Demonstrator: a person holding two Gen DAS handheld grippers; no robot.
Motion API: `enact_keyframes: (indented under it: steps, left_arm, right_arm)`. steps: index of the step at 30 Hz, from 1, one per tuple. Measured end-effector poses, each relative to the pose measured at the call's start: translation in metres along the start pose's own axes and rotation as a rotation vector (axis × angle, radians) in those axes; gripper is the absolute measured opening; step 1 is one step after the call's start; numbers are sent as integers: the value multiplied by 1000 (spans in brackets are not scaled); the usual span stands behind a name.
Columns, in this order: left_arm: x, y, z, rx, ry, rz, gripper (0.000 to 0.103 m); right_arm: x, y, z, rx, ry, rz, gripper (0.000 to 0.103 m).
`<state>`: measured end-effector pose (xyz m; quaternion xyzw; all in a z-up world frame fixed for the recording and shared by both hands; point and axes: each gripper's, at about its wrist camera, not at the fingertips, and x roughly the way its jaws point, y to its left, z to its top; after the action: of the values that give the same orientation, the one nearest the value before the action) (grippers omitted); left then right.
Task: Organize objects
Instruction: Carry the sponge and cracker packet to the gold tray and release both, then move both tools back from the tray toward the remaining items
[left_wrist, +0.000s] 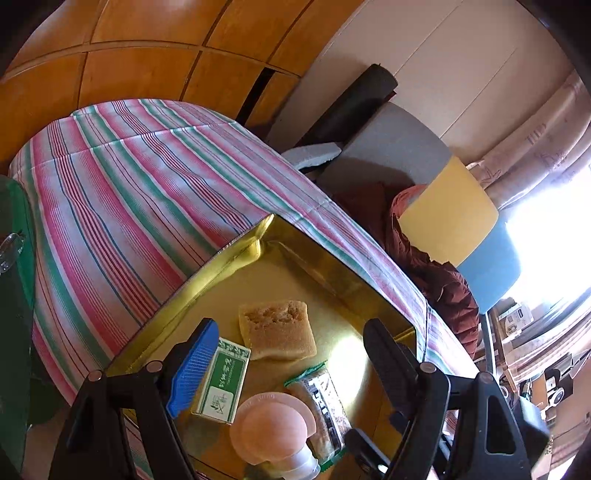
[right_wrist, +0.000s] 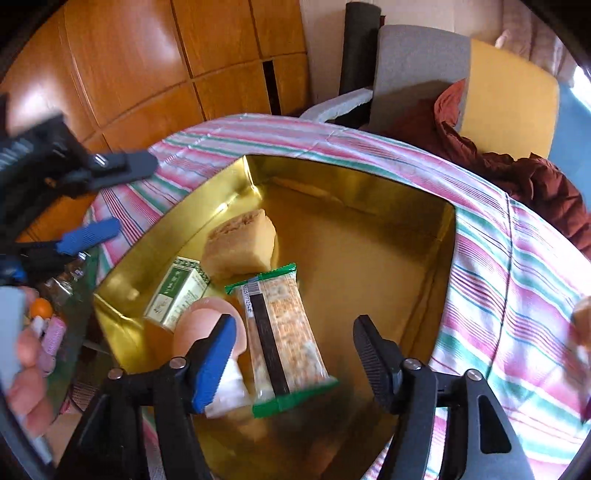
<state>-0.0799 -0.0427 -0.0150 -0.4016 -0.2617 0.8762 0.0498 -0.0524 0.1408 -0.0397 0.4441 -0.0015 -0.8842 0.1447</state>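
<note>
Right tongs (right_wrist: 291, 360): spread over snack bar (right_wrist: 282, 332), not pinching it.
Left tongs (left_wrist: 284, 363): spread, empty.
Done: bar, sponge (right_wrist: 240, 243), green box (right_wrist: 177, 291) inside gold tin (right_wrist: 448, 236).
Left: small items (right_wrist: 48, 325) beside tin, on surface.

Daylight floods in from a window (left_wrist: 554, 229) on my right, blown out to white, and throws glare across the gold tin (right_wrist: 369, 236). Fisheye bending curves every edge and darkens the corners. The snack bar (right_wrist: 280, 328) beneath my right claw (right_wrist: 295, 354) is motion-blurred.
</note>
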Motion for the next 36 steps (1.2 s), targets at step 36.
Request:
enact_keyframes:
  steps: [36]
  left_arm:
    - [4,-164,-180,688,357,-353,82]
  right_arm:
    - [-135,-286,-151,421,79,-446,80]
